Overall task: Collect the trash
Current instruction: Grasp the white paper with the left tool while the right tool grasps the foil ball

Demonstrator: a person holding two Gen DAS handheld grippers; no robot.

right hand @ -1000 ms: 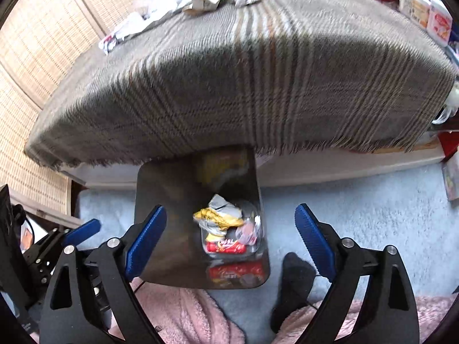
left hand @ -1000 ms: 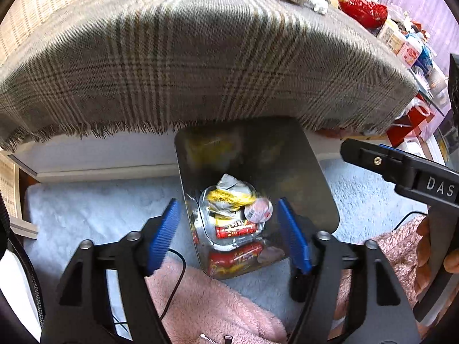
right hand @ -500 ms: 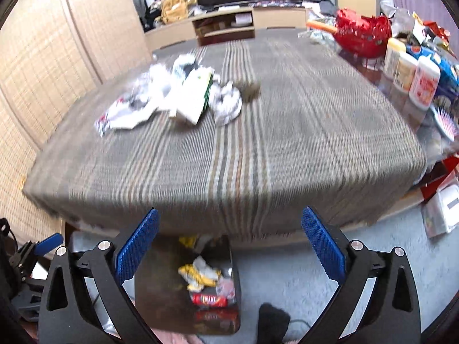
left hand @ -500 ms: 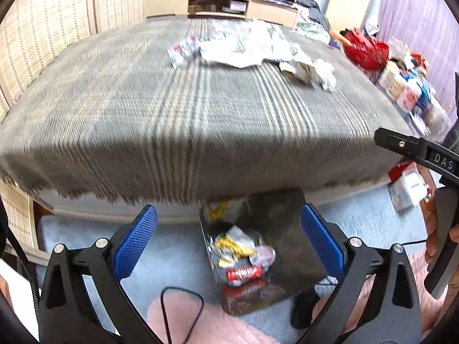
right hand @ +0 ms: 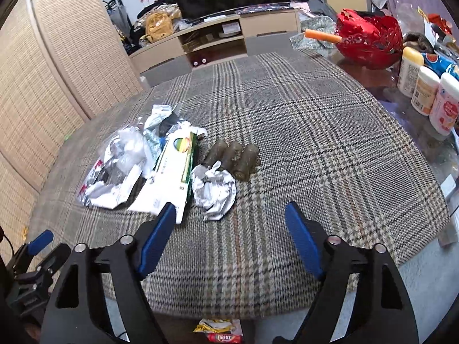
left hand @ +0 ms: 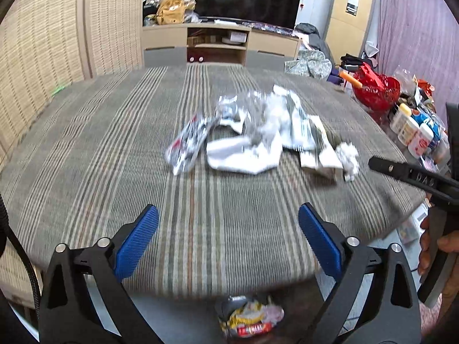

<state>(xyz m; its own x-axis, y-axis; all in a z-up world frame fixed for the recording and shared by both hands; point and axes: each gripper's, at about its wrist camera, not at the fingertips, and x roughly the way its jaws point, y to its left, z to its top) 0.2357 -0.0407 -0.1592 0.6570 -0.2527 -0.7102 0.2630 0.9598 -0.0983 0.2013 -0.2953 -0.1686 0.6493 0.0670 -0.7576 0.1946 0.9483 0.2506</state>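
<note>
Crumpled foil ball (right hand: pixel 213 190) sits at about 11 o'clock from the right gripper (right hand: pixel 231 242).
Right's closer than the left gripper (left hand: pixel 228 239); both spread apart, empty, right's jaws just narrowing a bit.

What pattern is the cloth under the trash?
The cloth is a grey-brown glen plaid check, sharpest in the right wrist view.

Plaid-covered table (right hand: pixel 315 143) under crumpled wrappers (right hand: pixel 213 190)
</note>
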